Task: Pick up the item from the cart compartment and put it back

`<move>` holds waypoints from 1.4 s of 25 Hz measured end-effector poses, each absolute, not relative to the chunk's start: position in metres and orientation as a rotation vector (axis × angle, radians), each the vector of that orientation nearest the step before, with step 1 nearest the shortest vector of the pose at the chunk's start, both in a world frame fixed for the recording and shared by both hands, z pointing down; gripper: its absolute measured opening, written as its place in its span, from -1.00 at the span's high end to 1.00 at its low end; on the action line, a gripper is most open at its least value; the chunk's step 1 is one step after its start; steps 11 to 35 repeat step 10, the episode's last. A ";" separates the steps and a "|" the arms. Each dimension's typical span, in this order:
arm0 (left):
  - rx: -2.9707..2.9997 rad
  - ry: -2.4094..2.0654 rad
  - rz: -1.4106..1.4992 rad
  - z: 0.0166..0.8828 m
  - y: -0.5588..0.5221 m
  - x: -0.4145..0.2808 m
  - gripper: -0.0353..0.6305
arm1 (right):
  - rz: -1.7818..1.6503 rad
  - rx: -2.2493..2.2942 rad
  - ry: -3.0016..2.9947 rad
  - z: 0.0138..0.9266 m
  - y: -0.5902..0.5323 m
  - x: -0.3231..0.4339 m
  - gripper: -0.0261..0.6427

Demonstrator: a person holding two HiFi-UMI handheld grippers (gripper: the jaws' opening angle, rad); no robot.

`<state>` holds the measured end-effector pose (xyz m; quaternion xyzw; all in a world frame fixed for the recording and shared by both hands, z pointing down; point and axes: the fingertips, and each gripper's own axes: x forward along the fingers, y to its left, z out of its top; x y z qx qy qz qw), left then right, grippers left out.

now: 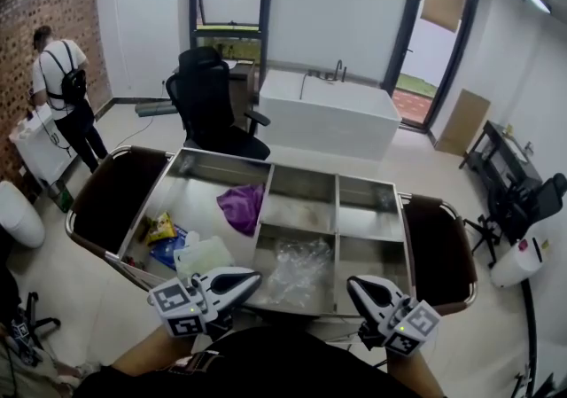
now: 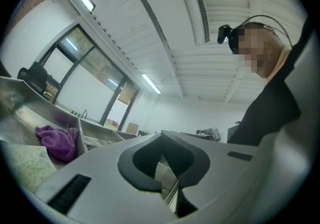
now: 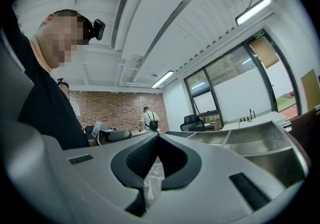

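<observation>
Steel cart (image 1: 301, 189); purple cloth (image 1: 241, 207); clear bag (image 1: 299, 265)

White-bodied left tool (image 1: 253, 278) and right tool (image 1: 353, 284) carry dark inner pads (image 2: 137, 165) and black-and-white square-marker cubes (image 1: 182, 309); operator wears a black top (image 1: 266, 365).

The cart's (image 1: 306, 170) near rim lay partly behind the left gripper (image 1: 252, 279) and right gripper (image 1: 354, 285). The packets (image 1: 162, 230) in the left compartment were too small to identify. Clear plastic (image 3: 151, 178) showed only as a sliver past the right gripper's jaws. A pale thing (image 2: 25, 168) was cut off by the left gripper view's edge.
</observation>
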<state>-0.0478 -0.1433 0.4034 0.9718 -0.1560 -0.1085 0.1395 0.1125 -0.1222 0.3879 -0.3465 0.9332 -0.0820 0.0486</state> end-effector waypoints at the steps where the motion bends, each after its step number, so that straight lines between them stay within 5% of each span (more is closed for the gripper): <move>1: 2.809 -0.449 -0.312 0.403 -0.143 -0.047 0.90 | -0.251 -1.055 2.845 0.388 -0.122 0.112 0.96; 35: 2.813 -0.426 -0.269 0.408 -0.141 -0.043 0.90 | -0.205 -1.096 2.868 0.395 -0.123 0.121 0.95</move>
